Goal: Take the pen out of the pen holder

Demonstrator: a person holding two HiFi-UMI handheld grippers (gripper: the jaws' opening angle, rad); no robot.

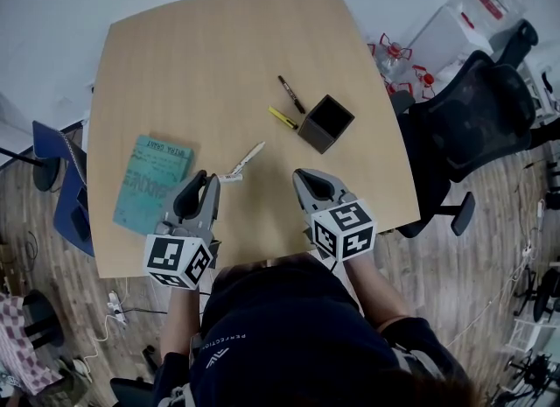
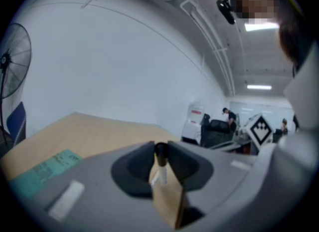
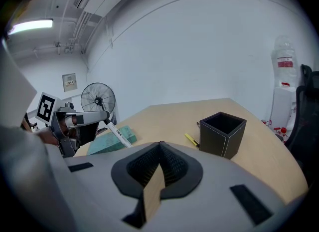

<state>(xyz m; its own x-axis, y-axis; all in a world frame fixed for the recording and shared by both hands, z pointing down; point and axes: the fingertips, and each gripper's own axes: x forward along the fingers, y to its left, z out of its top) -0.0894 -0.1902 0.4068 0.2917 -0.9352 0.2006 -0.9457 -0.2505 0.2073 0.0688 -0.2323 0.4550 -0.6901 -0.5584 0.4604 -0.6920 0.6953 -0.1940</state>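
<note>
While the left gripper (image 1: 213,178) clamps a white plastic pen with a black end (image 1: 246,159), the right gripper (image 1: 301,176) sits beside it with its jaws shut tip to tip, nothing between them. The left gripper view confirms it: both pads pinch the pen at its black end, and the white barrel runs out past the jaws.

The pen is out of the black square box-shaped pen holder (image 1: 325,122) and well apart from it. It hangs low over the light wooden table (image 1: 175,55), free end angled toward the holder. The holder stands upright, right of table centre.

On the tabletop left of the holder, a short yellow marker (image 1: 283,117) lies flat near its corner. A thin black pen (image 1: 291,94) lies a bit further back, apart from the marker.

A teal paperback book (image 1: 150,182) lies flat near the table's left edge, close to the left gripper.

The right gripper view agrees: holder ahead-right, yellow marker by its base, left gripper with the pen off to the left.
</note>
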